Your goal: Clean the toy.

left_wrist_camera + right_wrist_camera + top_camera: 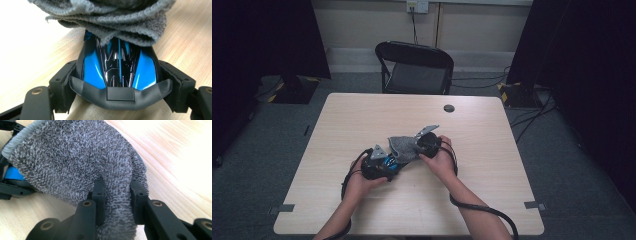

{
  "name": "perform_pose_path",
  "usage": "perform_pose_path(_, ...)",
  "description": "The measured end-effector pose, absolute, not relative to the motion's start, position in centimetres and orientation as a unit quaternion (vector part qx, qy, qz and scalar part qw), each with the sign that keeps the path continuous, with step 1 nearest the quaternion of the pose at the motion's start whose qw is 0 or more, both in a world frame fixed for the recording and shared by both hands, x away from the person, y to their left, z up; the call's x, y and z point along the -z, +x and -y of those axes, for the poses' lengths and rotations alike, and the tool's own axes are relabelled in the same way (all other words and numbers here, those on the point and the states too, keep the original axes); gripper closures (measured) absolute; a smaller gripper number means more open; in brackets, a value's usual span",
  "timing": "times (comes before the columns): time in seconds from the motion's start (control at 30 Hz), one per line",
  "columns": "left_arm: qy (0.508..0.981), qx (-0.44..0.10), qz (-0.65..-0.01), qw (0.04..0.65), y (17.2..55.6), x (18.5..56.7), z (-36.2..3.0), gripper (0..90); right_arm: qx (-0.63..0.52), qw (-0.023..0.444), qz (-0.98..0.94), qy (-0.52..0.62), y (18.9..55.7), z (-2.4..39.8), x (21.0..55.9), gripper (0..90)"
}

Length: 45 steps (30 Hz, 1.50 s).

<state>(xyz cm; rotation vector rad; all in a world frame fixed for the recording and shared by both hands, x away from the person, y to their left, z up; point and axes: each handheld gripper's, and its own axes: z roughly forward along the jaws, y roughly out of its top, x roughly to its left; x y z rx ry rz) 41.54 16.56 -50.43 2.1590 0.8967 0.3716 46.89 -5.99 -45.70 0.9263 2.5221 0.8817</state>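
The left gripper (117,82) is clamping the blue-and-black toy car (117,67); at its 1 o'clock, the right gripper (116,192) is pinching the grey cloth (75,157) draped over it, jaws nearly closed.

Toy car (118,70) front hidden under grey cloth (112,17)

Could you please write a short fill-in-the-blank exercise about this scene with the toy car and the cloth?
1. The left hand-held gripper holds a black and ____ toy car.
2. The right hand-held gripper is shut on a ____ cloth.
3. The cloth lies over part of the ____.
4. A black ____ stands behind the table.

Missing words: blue; grey; toy car; chair
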Motion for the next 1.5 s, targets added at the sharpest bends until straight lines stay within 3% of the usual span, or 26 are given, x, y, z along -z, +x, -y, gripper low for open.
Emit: perform_pose_path(1.5,0.844,-0.145,-0.351,0.378,41.5,50.4,-16.6,23.9,-0.280,0.182,-0.869,0.366,49.9,8.6,46.3,70.6)
